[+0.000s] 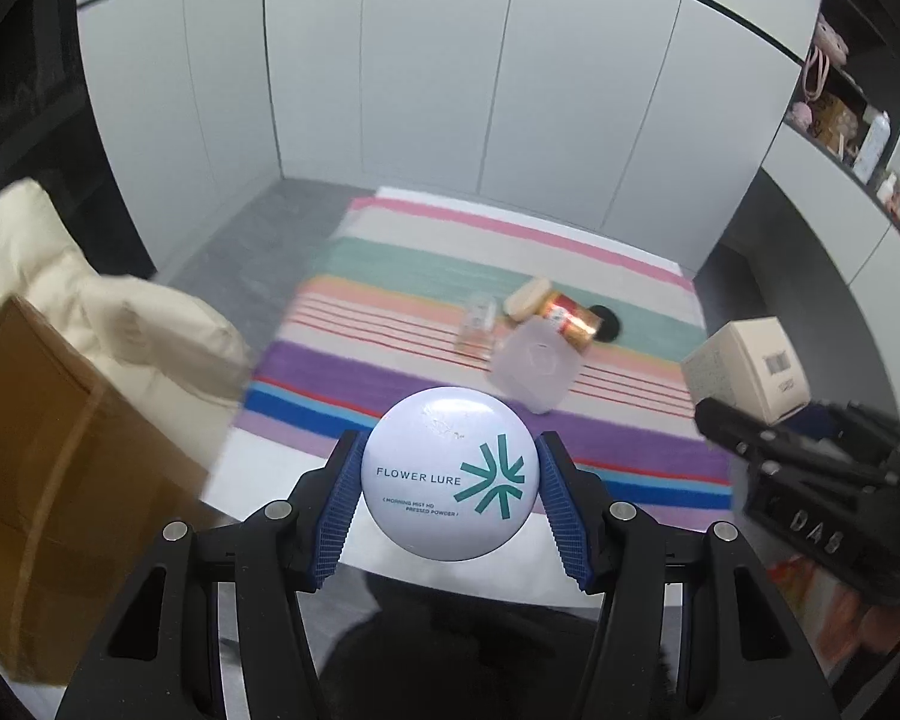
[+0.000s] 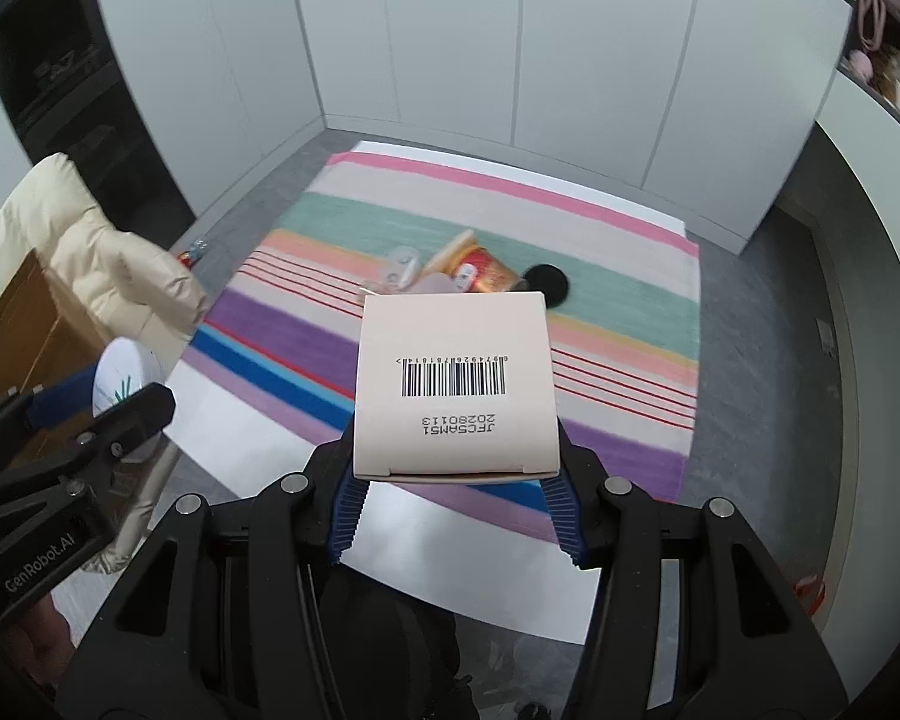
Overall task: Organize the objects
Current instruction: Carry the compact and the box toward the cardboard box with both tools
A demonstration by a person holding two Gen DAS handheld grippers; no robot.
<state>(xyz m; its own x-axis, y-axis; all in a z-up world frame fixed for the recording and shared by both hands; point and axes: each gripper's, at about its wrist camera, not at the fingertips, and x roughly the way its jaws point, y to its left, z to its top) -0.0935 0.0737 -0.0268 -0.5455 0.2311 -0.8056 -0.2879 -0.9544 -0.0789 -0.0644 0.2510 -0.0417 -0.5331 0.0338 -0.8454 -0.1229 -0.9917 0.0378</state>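
Your left gripper clamps the round powder compact; your right gripper grips the barcoded box. Both hang above the striped mat, where a gold can and 2 clear containers lie together.

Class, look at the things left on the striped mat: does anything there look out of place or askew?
Yes. The gold jar lies tipped on its side in a loose heap on the striped mat, with a clear glass and a pale lid close around it. Nothing looks spilled or broken.
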